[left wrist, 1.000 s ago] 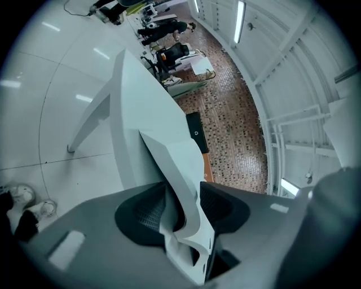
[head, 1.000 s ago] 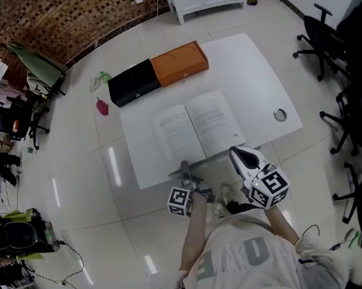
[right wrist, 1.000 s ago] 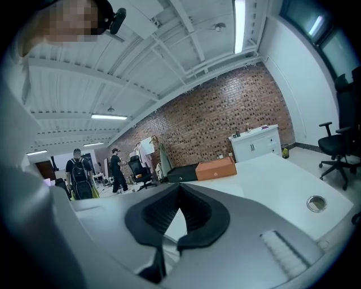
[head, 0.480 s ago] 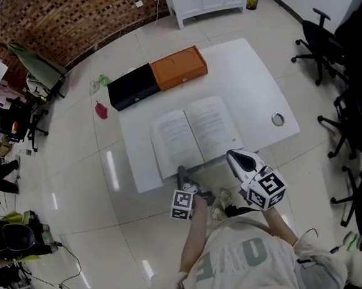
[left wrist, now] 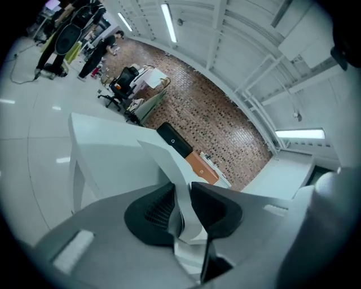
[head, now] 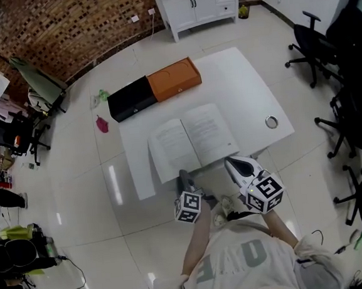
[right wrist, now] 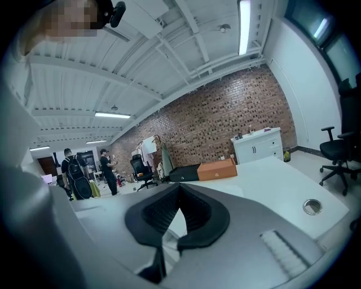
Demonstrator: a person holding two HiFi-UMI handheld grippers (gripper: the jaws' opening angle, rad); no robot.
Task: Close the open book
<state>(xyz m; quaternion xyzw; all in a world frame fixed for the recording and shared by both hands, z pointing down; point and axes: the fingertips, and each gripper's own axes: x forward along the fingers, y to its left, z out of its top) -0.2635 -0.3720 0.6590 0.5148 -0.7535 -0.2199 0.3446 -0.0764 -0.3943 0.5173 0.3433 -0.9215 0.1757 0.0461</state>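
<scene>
Orange box and black box lie end to end on white table

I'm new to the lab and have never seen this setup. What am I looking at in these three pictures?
No robot: a person holds a gripper in each hand. One picture looks down from a head camera; the other two ride on the grippers. On the white table lie an open book, a black box, an orange box and a small metal ring. The left gripper is closing its jaws on the book's near left edge; the right gripper has its jaws together, empty.
</scene>
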